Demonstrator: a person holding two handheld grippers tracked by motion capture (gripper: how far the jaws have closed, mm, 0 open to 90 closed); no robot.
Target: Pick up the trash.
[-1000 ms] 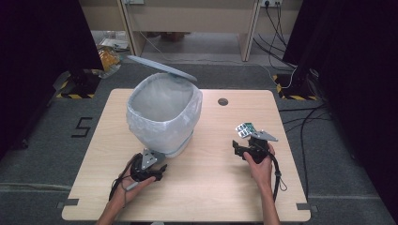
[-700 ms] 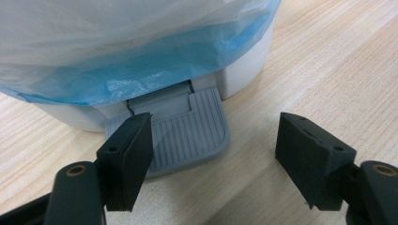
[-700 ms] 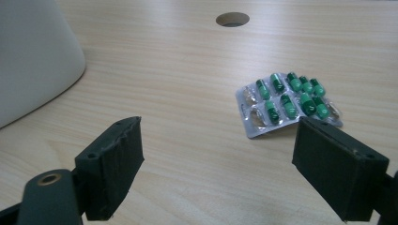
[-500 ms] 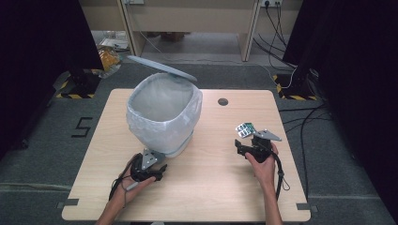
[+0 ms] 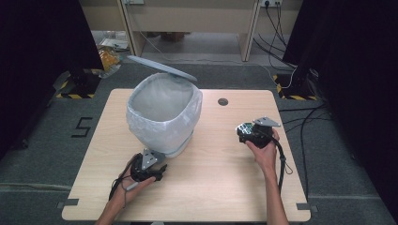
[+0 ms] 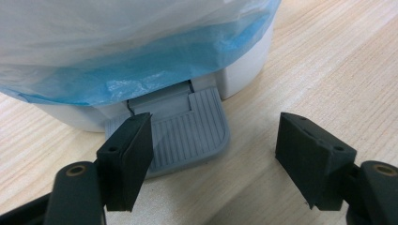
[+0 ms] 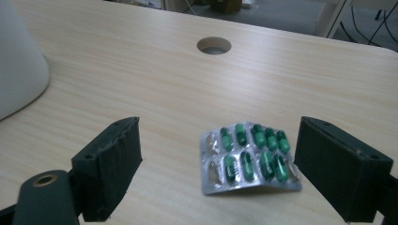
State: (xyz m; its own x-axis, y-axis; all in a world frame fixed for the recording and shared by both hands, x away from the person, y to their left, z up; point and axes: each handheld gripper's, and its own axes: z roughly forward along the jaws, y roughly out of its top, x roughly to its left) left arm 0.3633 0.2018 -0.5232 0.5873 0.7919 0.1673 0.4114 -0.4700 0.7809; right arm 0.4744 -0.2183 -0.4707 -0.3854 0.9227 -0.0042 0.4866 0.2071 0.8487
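Seemingly, the job is to throw something into a pedal bin, and it looks barely begun. At the left of the wooden table (image 5: 94, 197), a person's left hand holds the left gripper (image 5: 160, 171) low on the near side of the bin. In the left gripper view its jaws stand wide apart and hold nothing. One jaw sits over the left edge of the grey ribbed foot pedal (image 6: 187, 131); whether it presses down I cannot tell. The white pedal bin (image 5: 164, 117) stands left of centre, lined with a pale plastic bag (image 6: 141, 56) that folds over its rim. Its grey lid (image 5: 162, 69) is tipped up at the far side, so the mouth is open.

Farther right, a small round cable hole (image 5: 223, 101) shows in the tabletop. At the right, the right gripper (image 7: 218, 171) hovers low over a foil blister pack of green capsules (image 7: 248, 157). Its jaws are spread, one on each side of the pack, and neither has closed on it. The pack lies flat on the table, well apart from the bin.

So the opening is ready, I judge. Left to do: grip the pack, carry it left, drop it in, and let the lid close.
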